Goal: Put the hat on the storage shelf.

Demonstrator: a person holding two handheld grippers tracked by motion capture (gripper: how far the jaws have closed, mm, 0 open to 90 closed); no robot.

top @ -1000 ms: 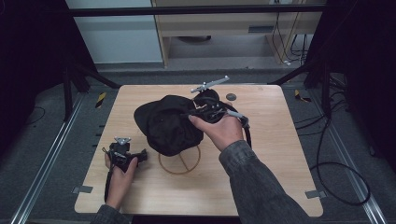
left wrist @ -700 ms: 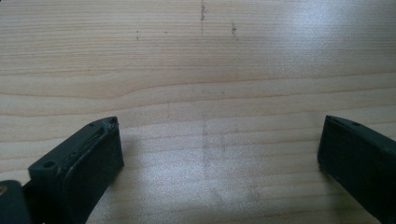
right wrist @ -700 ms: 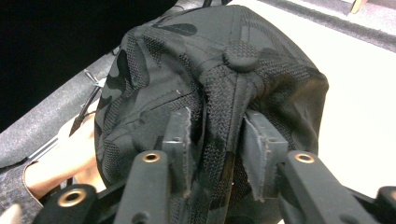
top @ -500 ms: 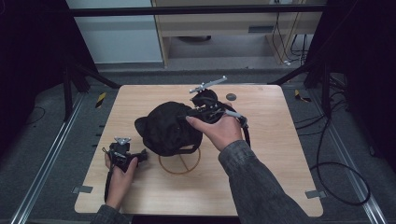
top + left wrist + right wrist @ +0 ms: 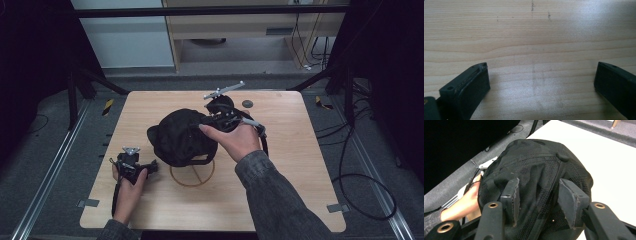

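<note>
- The wooden table (image 5: 300,165) stood on grey floor, dark framing either side.
- A black mesh cap (image 5: 182,136) lay at the table's centre, over a thin ring (image 5: 192,176).
- The right gripper (image 5: 537,195) had just been opening; its jaws stood apart with the cap's fabric between them.
- The left gripper (image 5: 541,82) rested near the left edge, jaws wide over bare wood.

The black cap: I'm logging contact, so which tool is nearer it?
Right. The right tool straddles the black cap, jaws just opening; the left tool rests apart on the table.
</note>
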